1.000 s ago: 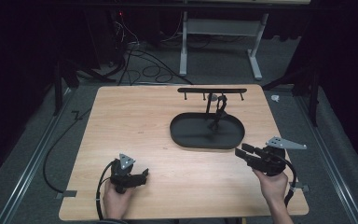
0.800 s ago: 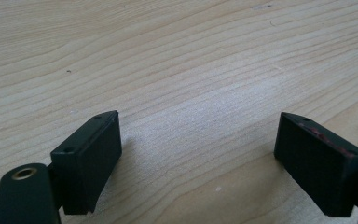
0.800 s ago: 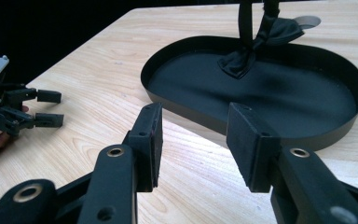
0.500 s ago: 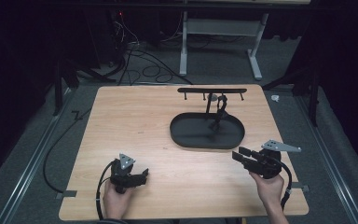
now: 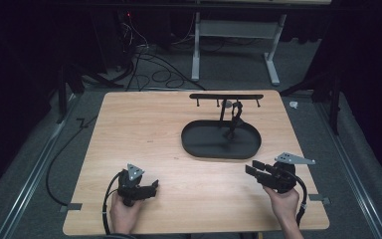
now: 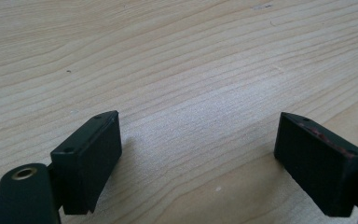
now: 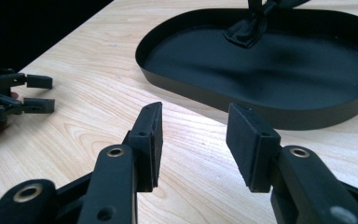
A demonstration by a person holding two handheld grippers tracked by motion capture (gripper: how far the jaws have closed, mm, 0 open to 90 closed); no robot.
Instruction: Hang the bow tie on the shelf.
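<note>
On the left of the wooden table (image 5: 144, 129), the left gripper (image 5: 151, 188) rests low on the surface near the front edge, held in the person's left hand (image 5: 124, 215). Its jaws stand wide apart with only bare wood between them, as the left gripper view confirms; it looks parked there to wait its turn.

Toward the middle right sits a black oval tray (image 5: 194, 144) whose low wall would keep small things from rolling off. A thin post rises from it to a crossbar (image 5: 226, 96) with short pegs hanging beneath, apparently a stand for hanging small items. One dark, knotted piece that looks like fabric (image 5: 235, 117) droops from the bar down to the tray floor; apart from it and the post's foot, the tray holds nothing that can be made out.

On the right, the right gripper (image 5: 252, 169) is lifted slightly in the right hand (image 5: 284, 205) and aimed at the tray. Its jaws are parted and grasp nothing. It lies near the tray's front wall but apart from it, probably lining up a reach for the hanging piece.
</note>
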